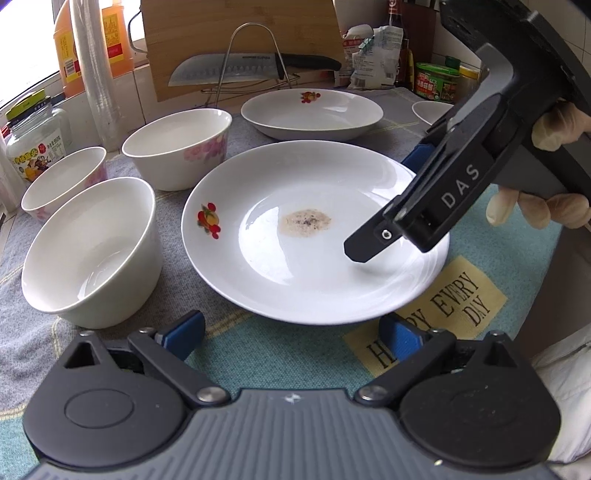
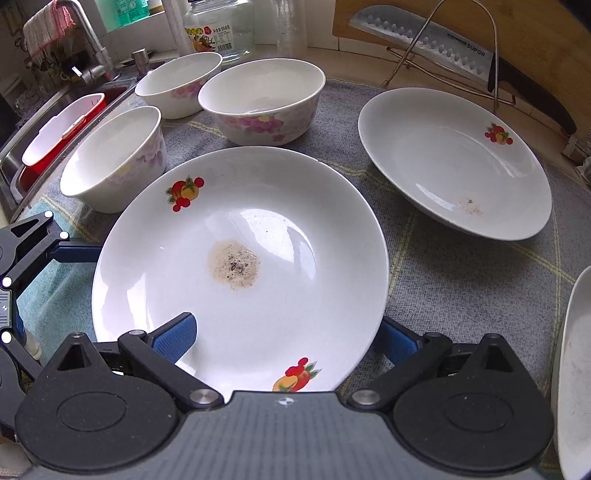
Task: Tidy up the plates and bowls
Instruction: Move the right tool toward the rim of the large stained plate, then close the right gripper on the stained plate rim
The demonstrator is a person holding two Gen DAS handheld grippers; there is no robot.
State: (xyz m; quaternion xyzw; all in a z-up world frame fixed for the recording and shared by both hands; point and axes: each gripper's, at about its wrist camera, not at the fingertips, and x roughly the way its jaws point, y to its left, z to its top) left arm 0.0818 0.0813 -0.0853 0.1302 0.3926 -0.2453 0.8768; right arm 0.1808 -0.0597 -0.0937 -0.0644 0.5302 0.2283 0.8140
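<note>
A white plate (image 1: 314,236) (image 2: 240,258) with a fruit print and a brown stain at its centre lies on the cloth in front of both grippers. My right gripper (image 2: 286,339) (image 1: 386,205) is open and straddles its rim, one pad over the inside and the other outside. My left gripper (image 1: 293,334) stands open just short of the plate's near edge, nothing between its jaws. A second, deeper plate (image 1: 312,110) (image 2: 454,162) sits behind, and a third (image 2: 576,369) at the right. Three white bowls (image 1: 88,251) (image 1: 62,181) (image 1: 177,147) stand to the left.
A knife (image 1: 236,68) rests on a wire rack against a wooden board (image 1: 240,33) at the back. Jars (image 1: 35,144) and bottles (image 1: 66,48) line the back wall. A sink (image 2: 22,155) with a red and white tub (image 2: 62,125) lies left of the cloth (image 1: 295,362).
</note>
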